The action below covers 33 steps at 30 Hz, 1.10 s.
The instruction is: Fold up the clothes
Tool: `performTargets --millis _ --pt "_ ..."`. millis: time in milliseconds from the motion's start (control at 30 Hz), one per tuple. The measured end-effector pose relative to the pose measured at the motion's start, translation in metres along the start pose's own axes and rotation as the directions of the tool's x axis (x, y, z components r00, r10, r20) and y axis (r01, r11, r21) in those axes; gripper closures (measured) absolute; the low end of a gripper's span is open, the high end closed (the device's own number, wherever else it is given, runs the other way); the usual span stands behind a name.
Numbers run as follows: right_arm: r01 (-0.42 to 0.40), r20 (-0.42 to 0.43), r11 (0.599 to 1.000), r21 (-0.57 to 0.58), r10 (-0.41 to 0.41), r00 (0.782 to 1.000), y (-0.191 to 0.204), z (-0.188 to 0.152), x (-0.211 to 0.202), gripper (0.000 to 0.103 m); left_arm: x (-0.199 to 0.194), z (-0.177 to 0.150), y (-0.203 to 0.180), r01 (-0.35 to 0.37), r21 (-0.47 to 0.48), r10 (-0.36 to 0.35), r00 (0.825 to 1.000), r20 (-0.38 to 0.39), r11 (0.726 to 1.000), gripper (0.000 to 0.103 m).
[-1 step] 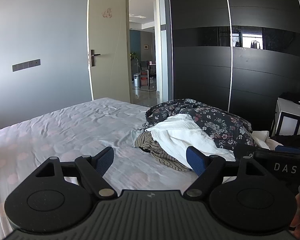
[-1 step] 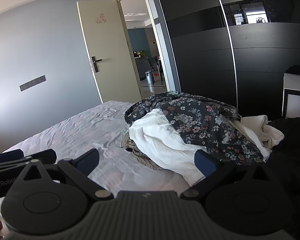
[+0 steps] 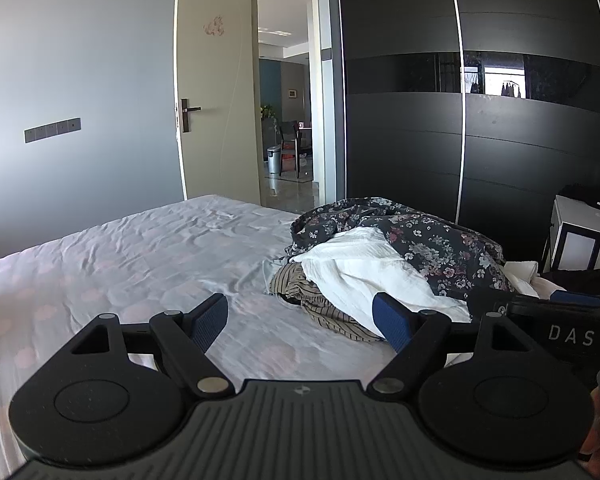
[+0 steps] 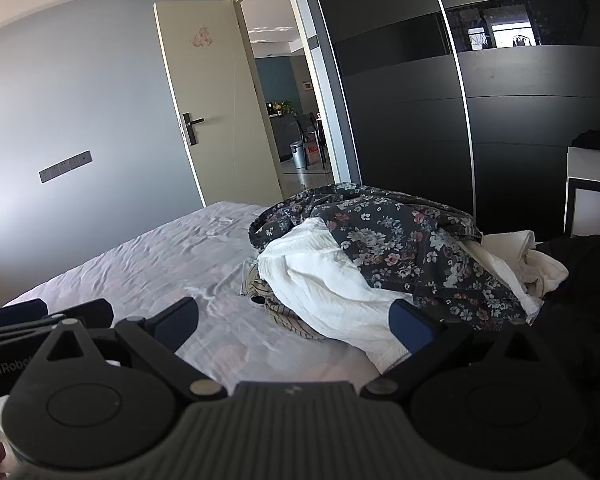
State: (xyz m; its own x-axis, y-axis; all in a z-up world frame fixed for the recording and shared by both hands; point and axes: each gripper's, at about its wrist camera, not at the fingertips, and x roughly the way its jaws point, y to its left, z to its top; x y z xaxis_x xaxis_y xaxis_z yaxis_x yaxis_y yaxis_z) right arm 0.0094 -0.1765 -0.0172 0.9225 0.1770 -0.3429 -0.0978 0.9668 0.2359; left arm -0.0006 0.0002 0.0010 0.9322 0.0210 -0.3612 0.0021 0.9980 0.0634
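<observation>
Looking across the room from my 2 wrist cameras, I see the black wardrobe [image 3: 480, 120] filling the far right, with the cream door [image 3: 216, 92] standing open beside it on the left. Below them the bed [image 3: 120, 264] spreads wide, its pale sheet wrinkled and dotted with faint pink spots. On the bed's right side sits the pile of clothes [image 4: 380, 264], unfolded and heaped together: a dark floral garment [image 4: 396, 240] drapes over the top and far side, a white garment [image 4: 324, 284] spills out from under it toward the near side, and a striped brown piece [image 3: 320, 304] lies at the bottom on the left, touching the sheet. A cream-coloured item [image 4: 536, 260] is bunched at the pile's right edge. At the far right stands a white side table [image 3: 580, 236] with dark things on top. My left gripper [image 3: 300, 320] hovers above the sheet just near of the pile, its 2 blue-padded fingers spread wide with nothing between them. My right gripper [image 4: 296, 324] hangs likewise, fingers fully apart and holding nothing, its right pad close in front of the white garment; I cannot tell if it touches. Each gripper shows at the edge of the other's view.
</observation>
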Motion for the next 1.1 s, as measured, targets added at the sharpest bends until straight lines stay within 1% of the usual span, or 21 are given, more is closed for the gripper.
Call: performTargets --millis 167,267,400,1100 --pt "-0.003 -0.004 1.0 0.004 0.003 1.0 0.0 -0.0013 0.0011 0.001 -0.0028 0.0021 0.0007 -0.004 0.006 0.004 1.0 -0.008 1.0 0.009" --pt "-0.005 -0.006 1.0 0.006 0.005 1.0 0.0 -0.0021 0.0017 0.001 0.0028 -0.0006 0.0006 -0.003 0.009 0.003 1.0 -0.018 1.0 0.009" --pt "-0.008 -0.006 1.0 0.004 0.008 1.0 0.0002 -0.0013 -0.0002 0.001 0.0 0.0 0.0058 0.006 -0.01 -0.006 1.0 -0.016 1.0 0.009" --pt "-0.013 -0.019 1.0 -0.002 0.013 1.0 0.0023 -0.0019 -0.0009 0.001 0.0013 -0.0015 0.0069 0.016 -0.021 -0.017 1.0 -0.016 1.0 0.009"
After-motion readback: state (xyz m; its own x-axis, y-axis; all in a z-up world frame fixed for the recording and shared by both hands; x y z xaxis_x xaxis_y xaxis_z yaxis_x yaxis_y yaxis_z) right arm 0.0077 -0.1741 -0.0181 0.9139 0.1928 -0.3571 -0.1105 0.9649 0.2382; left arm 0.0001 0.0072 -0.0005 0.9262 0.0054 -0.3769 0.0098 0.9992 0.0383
